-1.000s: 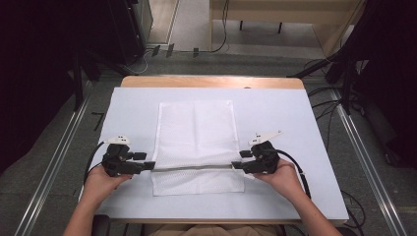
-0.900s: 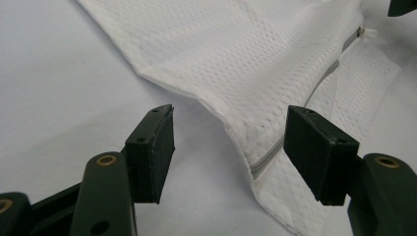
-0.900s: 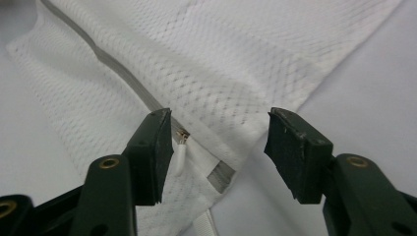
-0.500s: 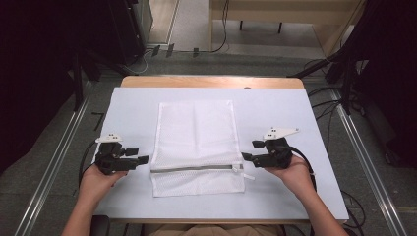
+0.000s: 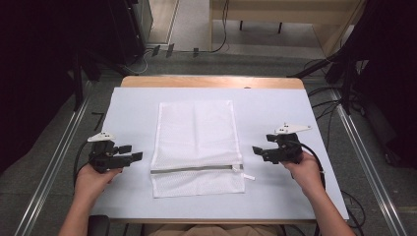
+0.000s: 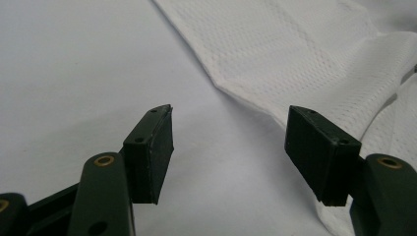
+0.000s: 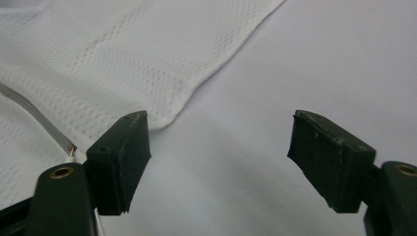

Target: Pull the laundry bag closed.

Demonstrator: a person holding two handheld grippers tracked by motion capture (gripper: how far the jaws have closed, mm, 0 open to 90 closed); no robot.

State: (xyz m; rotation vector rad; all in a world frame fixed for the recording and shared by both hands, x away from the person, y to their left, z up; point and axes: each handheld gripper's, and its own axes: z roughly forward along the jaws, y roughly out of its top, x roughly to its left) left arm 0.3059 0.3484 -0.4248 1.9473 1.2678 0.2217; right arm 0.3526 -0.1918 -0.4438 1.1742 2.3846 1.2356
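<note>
L claw (image 5: 132, 157) sat on the worktop (image 5: 275, 105) just left of the bag, jaws spread wide, nothing between them; L gripper view had the mesh edge just beyond the jaw tips.

White mesh laundry bag (image 5: 196, 140) lay flat mid-worktop, between the two claws, touched by neither. Long axis ran near-to-far; grey zipper (image 5: 194, 169) crossed it L-R close to the near end, pull tab (image 5: 244, 174) at its right end. Judged: v. light, limp, no stiffness, would sag and fold if lifted from one point. Mesh probably grips well on pads, not fragile. Best hold: hemmed corners or side edges, both sides at once; zipper tape is the firmest part.

R claw (image 5: 256, 150) just right of the bag, also wide apart and empty.
</note>
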